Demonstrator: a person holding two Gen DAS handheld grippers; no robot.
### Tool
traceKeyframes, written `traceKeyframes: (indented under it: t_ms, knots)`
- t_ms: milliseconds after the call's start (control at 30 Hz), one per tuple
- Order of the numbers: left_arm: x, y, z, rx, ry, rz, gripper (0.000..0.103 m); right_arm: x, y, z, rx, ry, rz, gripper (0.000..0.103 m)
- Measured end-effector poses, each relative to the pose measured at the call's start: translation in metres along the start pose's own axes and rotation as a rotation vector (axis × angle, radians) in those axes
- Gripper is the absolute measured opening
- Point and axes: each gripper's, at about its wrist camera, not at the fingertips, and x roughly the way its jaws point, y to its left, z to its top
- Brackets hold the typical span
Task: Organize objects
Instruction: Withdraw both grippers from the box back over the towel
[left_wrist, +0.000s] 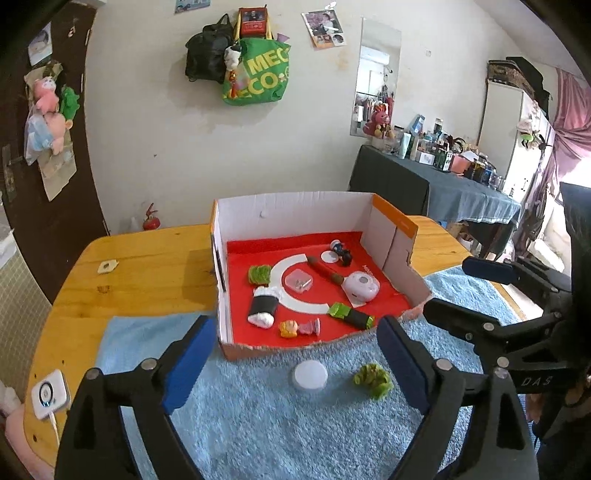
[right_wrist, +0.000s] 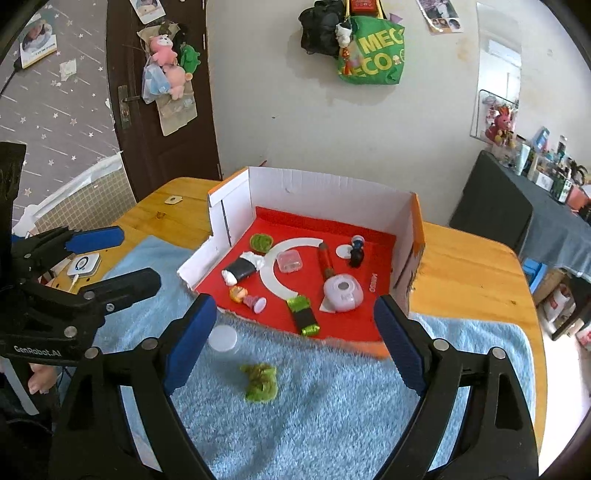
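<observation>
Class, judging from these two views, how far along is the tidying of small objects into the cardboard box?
Mostly done: many small items already lie inside the cardboard box. Nothing is in hand; the left gripper and right gripper are both open and empty. Left: the white disc and green toy on the blue towel.

The shaggy light-blue cloth mat (left_wrist: 258, 424) is rough-piled. The orange-brown wooden table (left_wrist: 147, 273) is smooth and varnished. The white cardboard box (left_wrist: 295, 214) has matt walls and a smooth red paper floor. The round white plastic disc (left_wrist: 310, 374) looks matt.
</observation>
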Motion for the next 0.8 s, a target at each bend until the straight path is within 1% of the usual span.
traceKeyframes:
  t_ms: [133, 200, 267, 367, 533, 600, 800]
  knots:
    - [-0.002, 0.002, -0.015, -0.030, 0.005, 0.014, 0.092, -0.001, 0.002, -0.012, 0.019, -0.010, -0.016, 0.088]
    - [-0.001, 0.002, -0.021, -0.041, 0.005, 0.012, 0.097, -0.002, 0.002, -0.019, 0.035, -0.014, -0.014, 0.088]
    - [0.000, 0.003, -0.030, -0.062, 0.008, 0.010, 0.097, -0.002, 0.001, -0.026, 0.050, -0.019, -0.021, 0.092]
    - [0.004, 0.002, -0.041, -0.074, 0.009, 0.028, 0.097, -0.001, 0.002, -0.036, 0.056, -0.028, -0.061, 0.092]
    - [0.010, -0.003, -0.056, -0.076, 0.010, 0.061, 0.097, 0.006, 0.000, -0.052, 0.079, -0.007, -0.073, 0.092]
    - [0.013, -0.005, -0.061, -0.074, 0.010, 0.078, 0.098, 0.008, 0.000, -0.059, 0.077, -0.003, -0.094, 0.092]
    - [0.028, -0.005, -0.081, -0.089, 0.039, 0.113, 0.098, 0.016, -0.003, -0.077, 0.102, 0.012, -0.112, 0.092]
